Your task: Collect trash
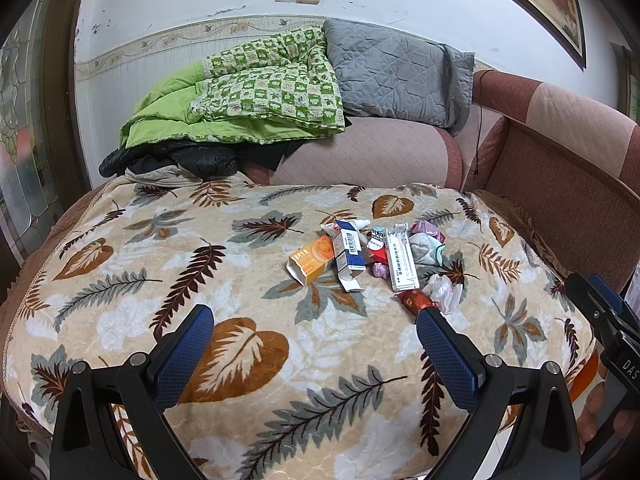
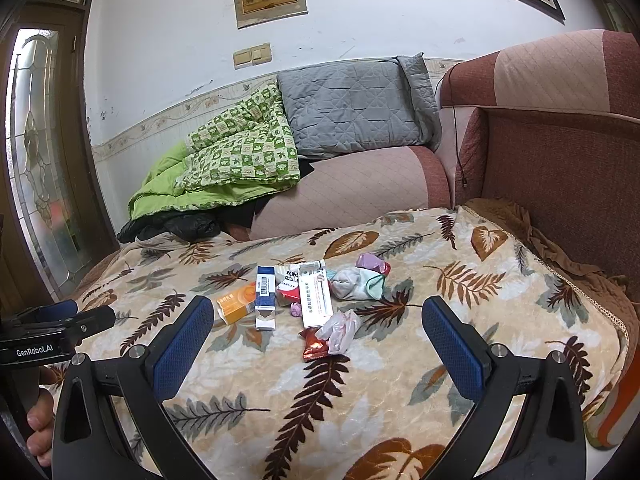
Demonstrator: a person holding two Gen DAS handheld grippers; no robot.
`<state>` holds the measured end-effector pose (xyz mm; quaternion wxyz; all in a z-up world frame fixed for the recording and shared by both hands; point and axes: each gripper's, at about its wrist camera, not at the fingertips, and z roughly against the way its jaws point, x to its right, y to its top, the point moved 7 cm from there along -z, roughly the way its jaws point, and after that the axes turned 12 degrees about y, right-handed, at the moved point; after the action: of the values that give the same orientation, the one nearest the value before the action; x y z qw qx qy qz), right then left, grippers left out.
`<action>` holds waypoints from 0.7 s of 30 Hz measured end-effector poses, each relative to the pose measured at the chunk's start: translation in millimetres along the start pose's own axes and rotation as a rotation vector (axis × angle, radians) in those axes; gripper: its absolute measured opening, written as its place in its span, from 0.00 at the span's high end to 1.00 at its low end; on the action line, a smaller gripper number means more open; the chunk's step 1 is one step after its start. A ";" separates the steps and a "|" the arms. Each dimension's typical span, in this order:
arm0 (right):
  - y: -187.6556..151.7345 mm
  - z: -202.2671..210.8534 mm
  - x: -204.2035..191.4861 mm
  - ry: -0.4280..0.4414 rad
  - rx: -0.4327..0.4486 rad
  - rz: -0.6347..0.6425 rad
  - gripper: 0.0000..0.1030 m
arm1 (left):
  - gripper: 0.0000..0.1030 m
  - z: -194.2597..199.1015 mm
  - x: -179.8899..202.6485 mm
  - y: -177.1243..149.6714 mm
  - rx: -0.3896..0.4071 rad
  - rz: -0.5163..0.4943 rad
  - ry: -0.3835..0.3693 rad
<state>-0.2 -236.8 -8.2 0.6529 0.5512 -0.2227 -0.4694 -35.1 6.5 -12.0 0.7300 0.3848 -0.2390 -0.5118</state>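
On the leaf-patterned blanket (image 1: 120, 320) covering the sofa seat, we see the trash lying untouched in one small cluster: an orange box (image 1: 312, 259), a blue-and-white box (image 1: 349, 249), a long white box (image 1: 401, 258), a red wrapper (image 2: 313, 345) and crumpled plastic (image 2: 339, 330). Our left gripper (image 1: 316, 330) and right gripper (image 2: 318, 320) both hover short of it, jaws spread wide and empty. We judge nothing is collected yet, and no bin shows.
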 end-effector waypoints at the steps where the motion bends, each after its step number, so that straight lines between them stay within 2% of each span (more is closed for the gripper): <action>1: 0.2 0.2 0.1 0.001 0.000 0.000 0.00 | 0.01 0.1 -0.3 0.1 0.001 0.000 0.001; 6: 3.7 1.4 2.0 0.002 -0.001 0.001 0.00 | 0.01 0.0 -0.2 0.0 0.001 0.001 -0.001; 9: 8.5 2.7 5.3 0.006 0.000 0.007 0.00 | 0.01 -2.9 -0.5 -0.3 -0.021 0.017 -0.029; 10: -2.3 -7.5 -12.0 0.010 -0.008 0.006 0.00 | 0.01 -4.4 -1.2 -0.1 -0.028 0.025 -0.036; 11: -7.1 -10.4 -17.6 0.013 -0.019 0.003 0.00 | 0.01 -5.7 -2.3 0.2 -0.032 0.030 -0.040; 16: -7.8 -17.5 5.2 0.042 -0.078 -0.040 0.00 | 0.01 -13.0 -7.2 0.0 -0.058 0.054 -0.060; 18: -11.2 -20.9 10.6 0.056 -0.154 -0.076 0.00 | 0.01 -17.2 -7.2 -1.3 -0.071 0.053 -0.071; 20: -10.5 -26.4 16.1 0.072 -0.198 -0.083 0.05 | 0.01 -20.6 -7.9 -1.4 -0.083 0.058 -0.089; 21: -8.5 -29.9 17.8 0.078 -0.191 -0.071 0.05 | 0.01 -22.0 -8.3 -0.9 -0.090 0.068 -0.104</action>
<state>29.0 -236.3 -28.9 0.6935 0.5117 -0.1318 -0.4898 -22.3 21.1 -25.3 0.7501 0.3159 -0.2662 -0.5163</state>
